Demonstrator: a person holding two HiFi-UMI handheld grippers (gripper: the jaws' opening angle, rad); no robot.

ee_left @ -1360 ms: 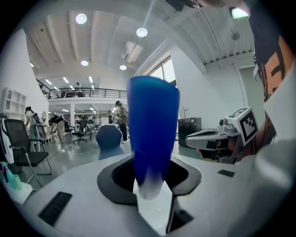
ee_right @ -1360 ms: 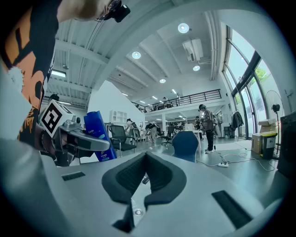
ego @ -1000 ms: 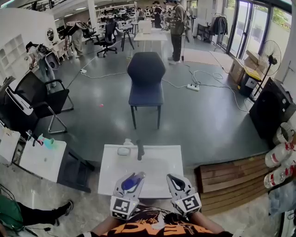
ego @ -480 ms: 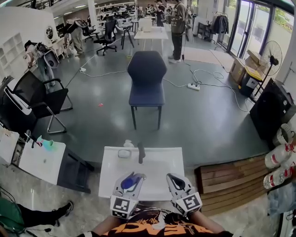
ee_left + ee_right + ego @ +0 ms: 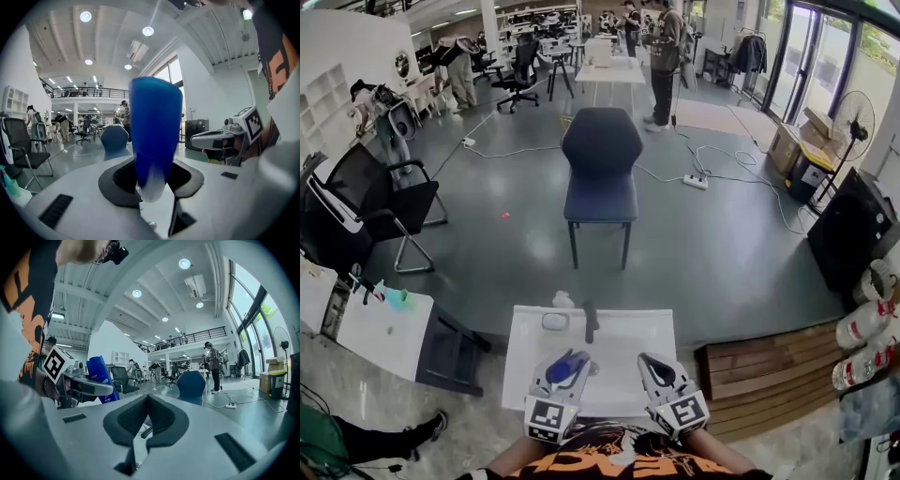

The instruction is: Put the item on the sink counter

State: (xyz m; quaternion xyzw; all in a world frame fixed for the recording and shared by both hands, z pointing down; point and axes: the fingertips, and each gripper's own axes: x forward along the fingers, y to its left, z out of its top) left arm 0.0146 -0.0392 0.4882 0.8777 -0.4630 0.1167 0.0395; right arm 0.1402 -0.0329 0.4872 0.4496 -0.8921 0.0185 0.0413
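At lower centre the left gripper (image 5: 569, 373) pinches a blue plastic tube (image 5: 564, 367) over the near edge of the white sink counter (image 5: 623, 339), while the right gripper (image 5: 654, 368) has its jaws pressed together and empty; the carry looks finished, so next comes lowering and letting go.

The head view now sits a little differently: the white sink counter (image 5: 623, 342) lies lower and slightly further right in the picture than a second ago. Its far edge and the dark faucet (image 5: 592, 322) are nearer to the tips of the left gripper (image 5: 570, 364) and the right gripper (image 5: 649, 362). The gap between the blue tube (image 5: 563, 367) in the left gripper and the faucet is shorter. Beyond the counter, the dark blue chair (image 5: 601, 164) drifts slightly right and down, and the small white table (image 5: 380, 333) at the left slips a touch lower
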